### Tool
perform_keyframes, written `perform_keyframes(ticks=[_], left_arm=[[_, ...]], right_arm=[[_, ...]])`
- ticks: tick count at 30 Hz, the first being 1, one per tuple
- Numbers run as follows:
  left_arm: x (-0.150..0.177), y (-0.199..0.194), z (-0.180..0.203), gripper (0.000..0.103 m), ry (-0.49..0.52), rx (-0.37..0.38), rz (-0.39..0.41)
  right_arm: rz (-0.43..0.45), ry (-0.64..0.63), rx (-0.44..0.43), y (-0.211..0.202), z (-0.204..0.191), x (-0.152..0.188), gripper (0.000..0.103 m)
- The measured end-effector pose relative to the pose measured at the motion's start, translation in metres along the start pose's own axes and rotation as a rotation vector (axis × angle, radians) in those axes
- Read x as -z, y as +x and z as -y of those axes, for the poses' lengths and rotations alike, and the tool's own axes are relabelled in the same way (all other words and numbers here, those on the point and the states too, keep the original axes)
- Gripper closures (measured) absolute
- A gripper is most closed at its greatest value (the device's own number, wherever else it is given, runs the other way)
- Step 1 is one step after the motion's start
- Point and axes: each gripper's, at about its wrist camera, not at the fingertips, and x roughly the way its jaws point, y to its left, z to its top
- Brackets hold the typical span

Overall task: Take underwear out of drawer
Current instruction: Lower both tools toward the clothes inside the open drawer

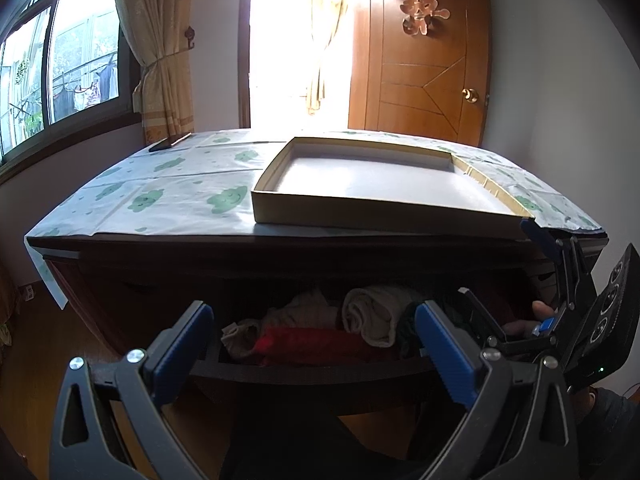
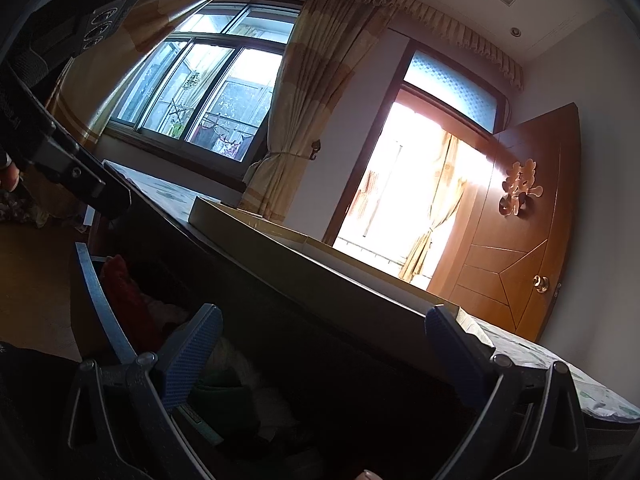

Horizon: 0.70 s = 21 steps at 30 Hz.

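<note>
Left gripper (image 1: 314,330): jaws spread wide, nothing between them; held in front of the open drawer, aimed at its contents.
Right gripper (image 2: 324,334): jaws spread wide, empty; raised at the right end of the drawer, beside the front edge of the dresser top. In the left wrist view it shows at the right edge (image 1: 560,280), with a hand (image 1: 528,320) on its grip.
Drawer (image 1: 312,372): pulled out beneath the front edge of the dresser top, interior dim.
Underwear (image 1: 372,314): rolled and folded pieces inside the drawer; a cream roll near the middle, a red piece (image 1: 312,344) just left of it against the drawer front, a beige piece (image 1: 240,336) at the left end. Dark pieces at the right end cannot be told apart.
Dresser top (image 1: 172,196): covered with a white cloth printed with green clouds.
Shallow box (image 1: 276,208): on the right half of the dresser top, reaching its front edge; no contents visible.
Dark flat object (image 1: 170,142): at the back left corner of the dresser top.
</note>
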Motion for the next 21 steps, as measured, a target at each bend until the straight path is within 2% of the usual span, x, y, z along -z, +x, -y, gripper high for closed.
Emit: perform_keyframes(ticks=[11, 21], left_arm=[[-0.001, -0.004, 0.000, 0.000, 0.004, 0.000, 0.010], [-0.003, -0.006, 0.000, 0.000, 0.006, 0.000, 0.017]], right_arm=[[-0.030, 0.024, -0.022, -0.013, -0.005, -0.001, 0.001], [-0.092, 0.058, -0.043, -0.016, -0.005, -0.002, 0.001]])
